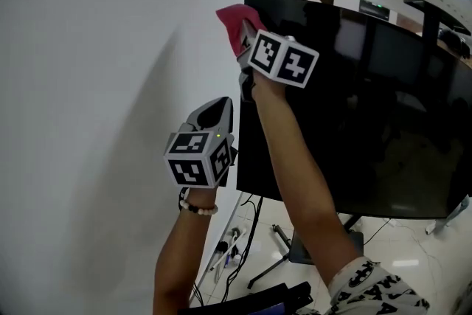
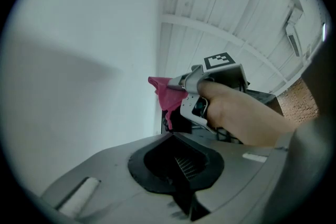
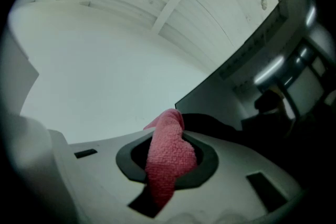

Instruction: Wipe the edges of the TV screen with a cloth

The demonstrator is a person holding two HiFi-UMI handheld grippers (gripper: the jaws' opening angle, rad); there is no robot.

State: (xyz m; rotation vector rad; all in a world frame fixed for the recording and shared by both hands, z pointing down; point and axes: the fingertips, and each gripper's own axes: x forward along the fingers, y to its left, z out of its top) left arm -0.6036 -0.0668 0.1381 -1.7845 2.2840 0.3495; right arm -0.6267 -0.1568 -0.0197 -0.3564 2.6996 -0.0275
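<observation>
Pink cloth is pinched between the jaws of our right gripper, at the top left corner of the TV screen. Our left gripper, jaws together and empty, hangs beside the screen's left edge.

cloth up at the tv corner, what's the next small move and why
Probably slide the cloth down along the TV's left edge. The right gripper is shut on it and holds it at the screen's top left corner, so the edge running down from there looks like the nearest stretch to wipe.
</observation>
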